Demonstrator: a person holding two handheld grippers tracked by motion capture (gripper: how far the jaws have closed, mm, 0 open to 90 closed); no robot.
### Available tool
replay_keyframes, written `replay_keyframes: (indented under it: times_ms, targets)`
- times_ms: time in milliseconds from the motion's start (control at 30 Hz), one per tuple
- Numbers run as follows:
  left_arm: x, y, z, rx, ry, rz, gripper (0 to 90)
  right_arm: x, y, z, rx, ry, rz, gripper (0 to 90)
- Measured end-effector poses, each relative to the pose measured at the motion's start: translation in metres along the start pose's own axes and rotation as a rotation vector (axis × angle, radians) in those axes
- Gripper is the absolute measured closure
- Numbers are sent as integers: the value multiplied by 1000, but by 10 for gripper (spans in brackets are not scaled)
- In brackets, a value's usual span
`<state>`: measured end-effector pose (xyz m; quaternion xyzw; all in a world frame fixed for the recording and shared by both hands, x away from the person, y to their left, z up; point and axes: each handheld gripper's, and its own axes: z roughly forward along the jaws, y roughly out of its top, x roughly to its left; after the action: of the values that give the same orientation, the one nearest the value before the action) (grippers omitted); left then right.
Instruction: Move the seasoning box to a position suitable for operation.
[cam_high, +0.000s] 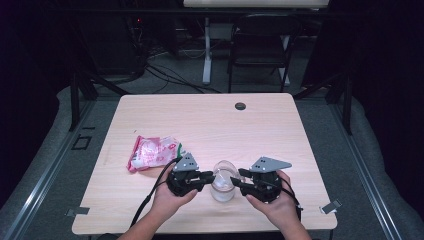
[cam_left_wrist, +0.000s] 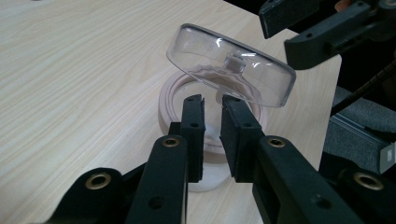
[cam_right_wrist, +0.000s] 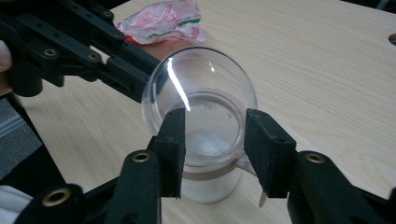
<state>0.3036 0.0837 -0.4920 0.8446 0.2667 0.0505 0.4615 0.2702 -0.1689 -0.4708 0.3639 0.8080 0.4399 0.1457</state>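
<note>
two hands come in from the bottom edge of the high view, each holding a set of tongs near the front of the bench (cam_high: 210, 115). left tongs (cam_high: 209, 178) sit at the left of one clear glass jar (cam_high: 223, 187), which stands upright between both tools. in the left gripper view the left tongs (cam_left_wrist: 212, 116) have their jaws only a narrow gap apart and reach over the jar's near rim; whether they pinch the rim or merely touch it i cannot tell. the jar (cam_left_wrist: 210, 135) there shows a pale ring around its mouth, and one clear lid (cam_left_wrist: 231, 65) stands tilted above the opening, its lower edge close to the far rim. right tongs (cam_high: 239, 180) come in from the jar's right side. in the right gripper view the right tongs (cam_right_wrist: 214, 140) stand moderately open, one jaw on each side of the jar (cam_right_wrist: 208, 154), close to the glass; contact is not plain. the lid (cam_right_wrist: 198, 93) faces that camera, raised behind the mouth. counted: one jar, one lid, two tongs, two hands, and one crumpled pink and white packet (cam_high: 152, 152) lying flat on the bench, left of the left tongs and apart from the jar.
</note>
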Motion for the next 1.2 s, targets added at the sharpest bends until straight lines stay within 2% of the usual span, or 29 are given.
replay_keyframes:
  times_ms: [167, 333, 533, 933, 1200]
  targets:
    - [-1, 3, -1, -19, 8, -2, 720, 4, 1, -2, -3, 10, -15, 528]
    - [-2, 5, -3, -42, 16, -5, 673, 10, 1, 0, -2, 19, -54, 479]
    - [-4, 7, -3, -50, 23, -3, 640, 16, 2, 2, 19, -20, -98, 450]
    - [-5, 6, -1, -58, 27, -5, 608, 17, -2, 9, 45, -50, -111, 442]
    - [0, 2, 4, -35, 49, -9, 590, 16, -2, 9, 42, -47, -104, 442]
